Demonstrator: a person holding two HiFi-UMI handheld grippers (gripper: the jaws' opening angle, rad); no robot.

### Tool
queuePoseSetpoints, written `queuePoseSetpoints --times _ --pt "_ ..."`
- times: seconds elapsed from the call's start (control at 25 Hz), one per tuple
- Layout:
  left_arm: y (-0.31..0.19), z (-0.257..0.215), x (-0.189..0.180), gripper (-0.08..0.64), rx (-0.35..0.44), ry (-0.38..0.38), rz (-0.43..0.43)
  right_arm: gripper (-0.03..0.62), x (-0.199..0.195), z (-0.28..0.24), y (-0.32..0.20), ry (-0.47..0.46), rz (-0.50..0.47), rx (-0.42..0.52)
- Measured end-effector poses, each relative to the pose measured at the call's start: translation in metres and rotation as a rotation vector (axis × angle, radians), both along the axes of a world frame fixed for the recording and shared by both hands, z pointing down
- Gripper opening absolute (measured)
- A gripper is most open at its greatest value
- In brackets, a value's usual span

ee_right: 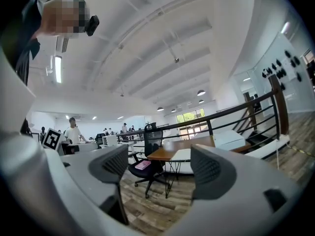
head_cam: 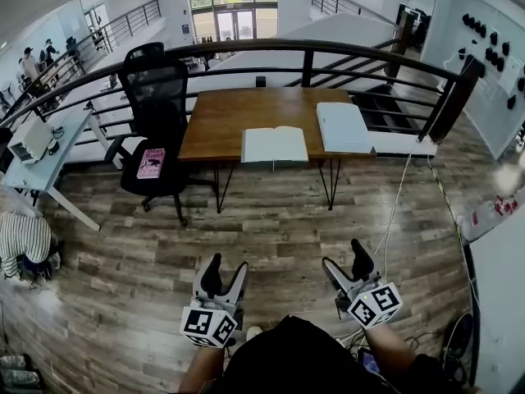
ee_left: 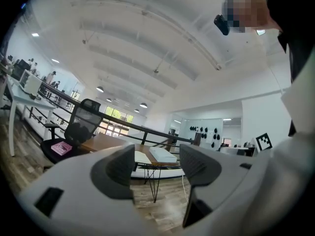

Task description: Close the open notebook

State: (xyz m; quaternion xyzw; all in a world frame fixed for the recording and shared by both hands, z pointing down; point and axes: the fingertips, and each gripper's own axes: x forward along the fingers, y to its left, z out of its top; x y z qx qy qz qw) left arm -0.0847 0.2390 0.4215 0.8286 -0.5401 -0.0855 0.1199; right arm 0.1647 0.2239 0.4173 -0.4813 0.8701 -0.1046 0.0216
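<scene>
Head view: the left gripper (head_cam: 227,265) and right gripper (head_cam: 346,257) are held released and empty, well short of the open notebook (head_cam: 275,144), laid at the near edge of the counter (head_cam: 221,117), where it could be pushed off by a clumsy nudge.

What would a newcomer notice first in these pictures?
An open notebook lies at the near edge of the wooden table, a closed white book to its right. A black office chair left of the table carries a pink book. Nearer, the left tool and right tool stand open, empty.
</scene>
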Motion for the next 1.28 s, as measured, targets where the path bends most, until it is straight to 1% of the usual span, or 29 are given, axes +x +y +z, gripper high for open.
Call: queuePoseSetpoints --times 0.16,0.36,0.44,0.56,0.68,0.84,0.96,1.08,1.28 --pt "-0.002 0.003 -0.021 0.278 -0.016 -0.019 0.025 0.382 -0.019 0.004 -0.003 0.017 0.008 -0.014" --pt "-0.01 0.009 -0.042 0.276 -0.028 -0.015 0.056 0.38 -0.042 0.006 -0.006 0.065 0.009 -0.019" --pt "-0.014 0.015 -0.05 0.276 -0.041 -0.015 0.064 0.377 -0.048 0.007 -0.007 0.07 0.02 -0.02" --pt "-0.024 0.023 -0.056 0.278 -0.065 0.0 0.063 0.351 -0.05 0.01 -0.015 0.07 0.036 -0.032" --pt "-0.04 0.03 -0.056 0.276 -0.077 -0.001 0.059 0.347 -0.049 0.015 -0.035 0.064 0.038 -0.03" --pt "-0.067 0.031 -0.047 0.276 -0.086 -0.008 0.045 0.335 -0.039 0.014 -0.069 0.03 0.034 -0.014" --pt "-0.087 0.026 -0.042 0.276 -0.077 -0.022 0.013 0.327 -0.026 0.014 -0.102 0.023 0.016 -0.012" --pt "-0.105 0.024 -0.042 0.276 -0.078 -0.032 -0.031 0.324 -0.017 0.016 -0.132 -0.006 0.0 -0.016" --pt "-0.136 0.025 -0.015 0.276 -0.081 -0.055 -0.058 0.322 0.007 0.014 -0.167 -0.024 -0.013 -0.004"
